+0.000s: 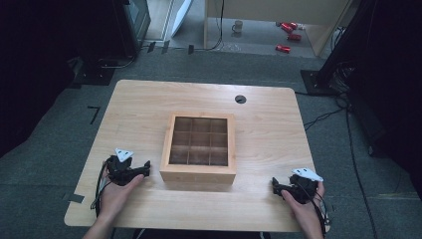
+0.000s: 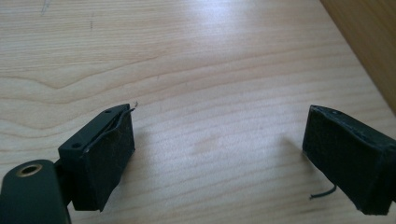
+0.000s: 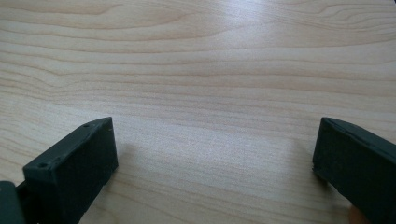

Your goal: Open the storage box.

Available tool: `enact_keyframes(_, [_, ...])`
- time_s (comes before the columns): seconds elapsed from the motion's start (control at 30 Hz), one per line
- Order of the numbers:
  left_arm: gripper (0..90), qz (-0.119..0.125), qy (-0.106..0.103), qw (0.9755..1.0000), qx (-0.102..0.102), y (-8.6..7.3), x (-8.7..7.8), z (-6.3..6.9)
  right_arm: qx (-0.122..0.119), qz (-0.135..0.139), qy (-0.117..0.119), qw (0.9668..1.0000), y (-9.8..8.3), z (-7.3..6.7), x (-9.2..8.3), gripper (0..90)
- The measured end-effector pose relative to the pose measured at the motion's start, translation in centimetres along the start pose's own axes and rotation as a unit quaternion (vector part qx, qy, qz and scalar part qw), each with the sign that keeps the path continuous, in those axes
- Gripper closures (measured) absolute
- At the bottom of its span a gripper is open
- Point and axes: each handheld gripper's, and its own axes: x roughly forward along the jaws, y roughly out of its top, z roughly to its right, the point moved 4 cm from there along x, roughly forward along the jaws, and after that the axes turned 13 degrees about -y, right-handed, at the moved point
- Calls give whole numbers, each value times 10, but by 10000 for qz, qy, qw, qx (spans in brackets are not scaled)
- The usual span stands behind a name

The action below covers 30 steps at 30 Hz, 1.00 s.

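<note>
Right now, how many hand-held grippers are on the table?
2. The left hand-held gripper rests near the wooden box's left front corner; the right hand-held gripper sits off its right front corner. Both open, empty.

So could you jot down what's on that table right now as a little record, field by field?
Table: light wooden table with a round cable hole near its far edge
Centre item: wooden box divided into a three-by-three grid of compartments; they look empty
Left tool: jaws open, nothing between them, resting low just left of the box
Right tool: jaws open, nothing between them, near the table's front right corner, apart from the box
Background floor: a mug and red cans
</note>
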Motion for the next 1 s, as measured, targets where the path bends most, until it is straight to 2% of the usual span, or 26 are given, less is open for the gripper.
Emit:
enact_keyframes(0.03, [93, -114, 1, 9999, 33, 0, -2, 0, 0, 0, 1, 10000, 0, 0, 0, 0])
enact_keyframes(0.17, [97, -227, 30, 9997, -38, -1, -6, -4, -13, -4, 27, 10000, 1, 0, 1, 0])
enact_keyframes(0.23, [97, -214, -89, 9997, -79, -1, -9, -5, 1, 21, 33, 10000, 1, 0, 1, 15])
enact_keyframes(0.27, [97, -196, -188, 9996, -96, -1, -11, -4, 62, 66, 32, 10000, 2, -1, 0, 76])
enact_keyframes(0.3, [97, -196, -188, 9996, -96, -1, -11, -4, 62, 66, 32, 10000, 2, -1, 0, 76])
enact_keyframes(0.33, [97, -173, -196, 9996, -72, -1, -13, -3, 76, 77, 49, 9999, 3, -2, -1, 113])
enact_keyframes(0.4, [95, -87, -195, 9998, -13, 0, -17, 1, 187, 96, 233, 9995, 7, -6, -5, 131])
enact_keyframes(0.5, [91, -6, -227, 9997, 9, 2, -21, 4, 207, 242, 251, 9992, 12, -10, -10, 136])
enact_keyframes(0.6, [83, 110, -393, 9992, 50, 2, -27, 10, 229, 362, 331, 9985, 16, -17, -15, 137])
enact_keyframes(0.83, [83, 175, -557, 9982, 163, 1, -34, 22, 150, 546, 430, 9975, 21, -31, -26, 141])
enact_keyframes(1.0, [84, 163, -781, 9964, 302, 0, -31, 34, 180, 624, 630, 9959, 25, -42, -31, 149])
